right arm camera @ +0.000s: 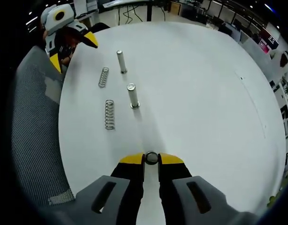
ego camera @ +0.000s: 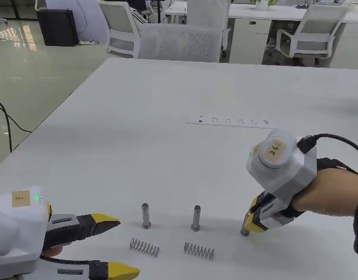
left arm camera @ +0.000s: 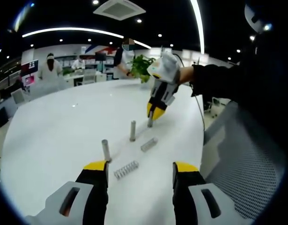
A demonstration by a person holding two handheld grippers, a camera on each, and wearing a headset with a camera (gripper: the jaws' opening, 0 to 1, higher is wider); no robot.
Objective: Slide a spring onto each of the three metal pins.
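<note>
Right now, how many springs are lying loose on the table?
2. One spring lies before the left pin, the other spring before the middle pin. A third may hide where the right gripper grips the third pin.

An open-plan office: swivel chairs [ego camera: 118,20] at white desks [ego camera: 266,13] (strip lights [left arm camera: 198,23] overhead), glossy floor [ego camera: 33,64].

The third pin [ego camera: 245,232] stands between the tips of the right tongs [ego camera: 249,224]. From my headset I get only its foot, because the yellow tips hide the shaft. I cannot tell whether a spring is on it. The left tongs [ego camera: 127,245] are cut off by the bottom edge at the lower tip. Beyond the right tongs, a strip [ego camera: 231,121] in the worktop [ego camera: 167,151] has marks too small to read.
</note>
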